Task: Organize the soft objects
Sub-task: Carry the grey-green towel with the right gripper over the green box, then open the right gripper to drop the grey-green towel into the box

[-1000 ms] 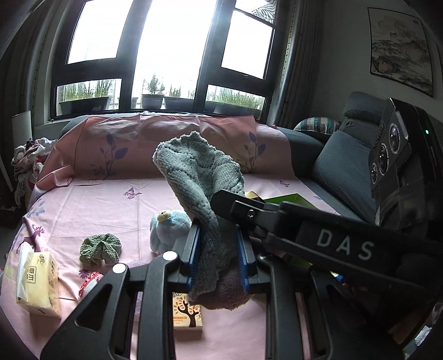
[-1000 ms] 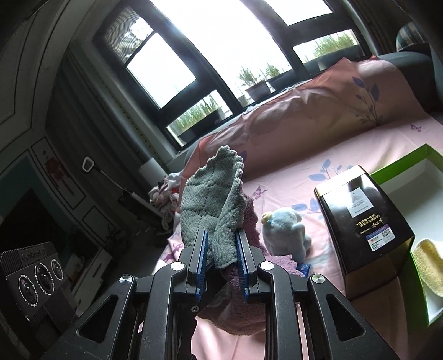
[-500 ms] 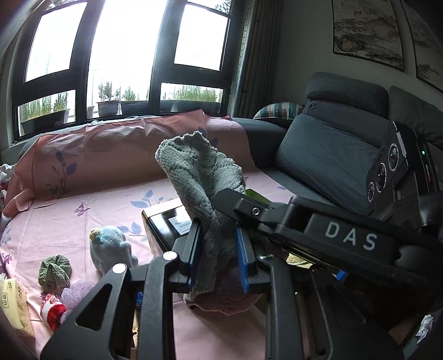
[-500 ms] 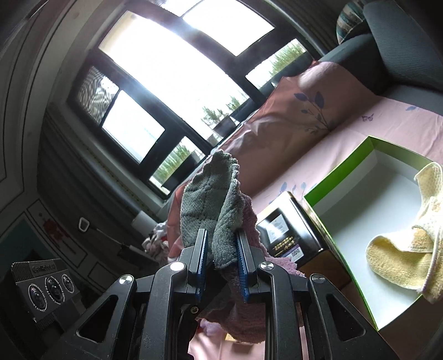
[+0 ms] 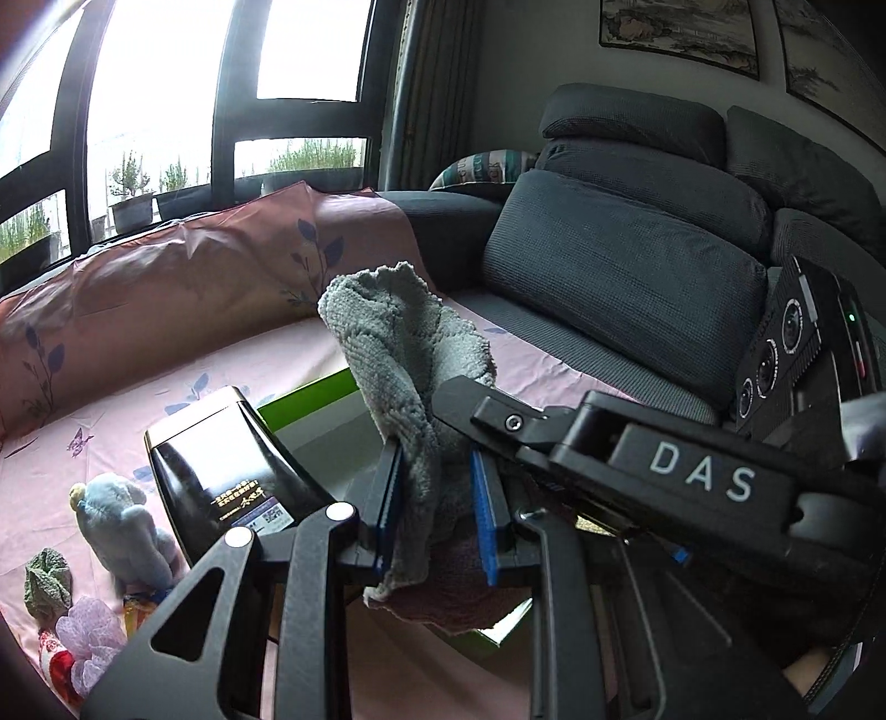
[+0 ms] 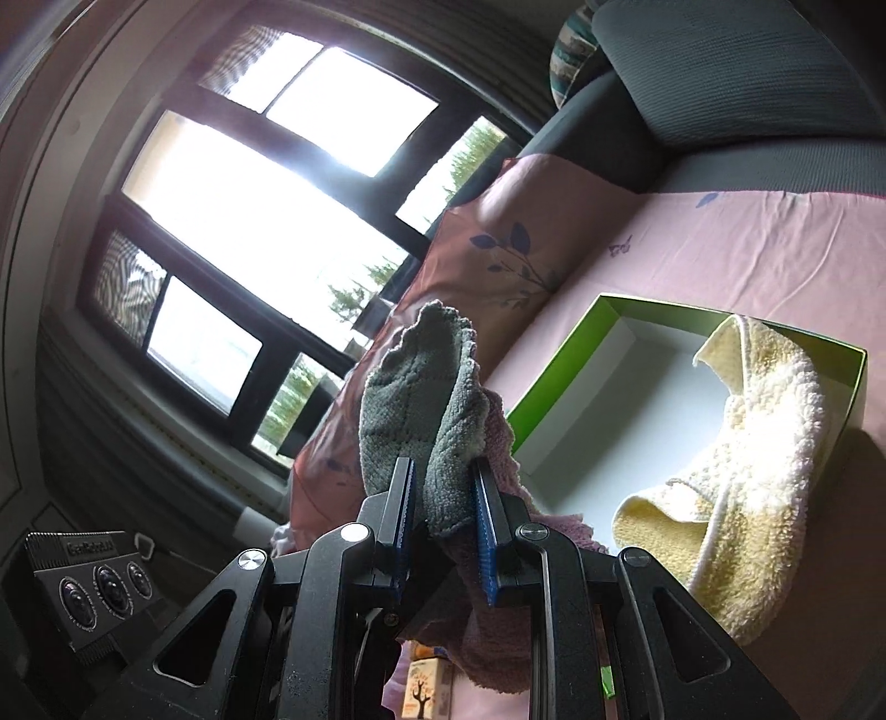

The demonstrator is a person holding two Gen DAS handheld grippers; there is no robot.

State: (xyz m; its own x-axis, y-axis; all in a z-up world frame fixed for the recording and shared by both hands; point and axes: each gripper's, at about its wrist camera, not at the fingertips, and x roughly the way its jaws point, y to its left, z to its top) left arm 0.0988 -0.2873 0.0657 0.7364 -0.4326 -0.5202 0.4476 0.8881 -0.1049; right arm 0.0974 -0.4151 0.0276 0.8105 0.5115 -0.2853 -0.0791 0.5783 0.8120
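both the left gripper [image 5: 437,507] and right gripper [image 6: 443,523] clamp one grey-and-pink cloth [image 5: 398,354] beside the green box [image 6: 559,376].

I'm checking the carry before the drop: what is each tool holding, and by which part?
Both the left tool and the right tool pinch the same grey-and-pink cloth, at its bunched middle.

A dark grey sofa [image 5: 620,266] is seen behind the pink sheet [image 5: 138,382]. A striped cushion [image 5: 487,166] is tucked at its corner. 2 framed paintings [image 5: 681,27] are hung above; potted plants [image 5: 130,188] are lined along the window [image 5: 166,94].
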